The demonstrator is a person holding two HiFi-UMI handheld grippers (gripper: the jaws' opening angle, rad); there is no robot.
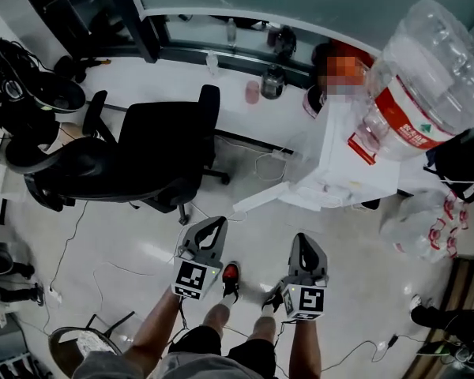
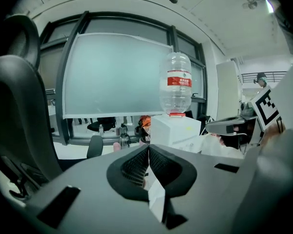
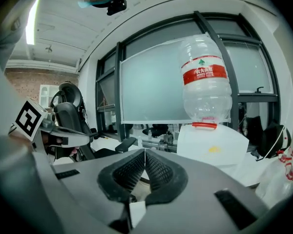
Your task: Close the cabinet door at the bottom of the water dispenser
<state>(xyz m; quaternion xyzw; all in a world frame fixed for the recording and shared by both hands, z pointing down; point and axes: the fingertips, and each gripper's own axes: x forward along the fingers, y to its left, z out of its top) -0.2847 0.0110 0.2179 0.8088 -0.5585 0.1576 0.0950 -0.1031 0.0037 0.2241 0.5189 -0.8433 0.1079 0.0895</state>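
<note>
The white water dispenser (image 1: 355,160) stands at the right with an upturned clear bottle (image 1: 430,73) on top. A white panel (image 1: 261,198), seemingly its bottom cabinet door, sticks out low to the left over the floor. My left gripper (image 1: 219,223) and right gripper (image 1: 301,238) are side by side in front of me, short of the dispenser, both shut and holding nothing. In the left gripper view the jaws (image 2: 148,148) meet below the dispenser (image 2: 178,130) and bottle (image 2: 178,84). The right gripper view shows the jaws (image 3: 145,153) closed left of the dispenser (image 3: 215,145).
A black office chair (image 1: 146,156) stands left of the dispenser, close to the panel. Cables trail over the pale floor (image 1: 118,271). A plastic bag of bottles (image 1: 423,227) lies right of the dispenser. A window ledge (image 1: 182,77) behind carries a cup (image 1: 252,91).
</note>
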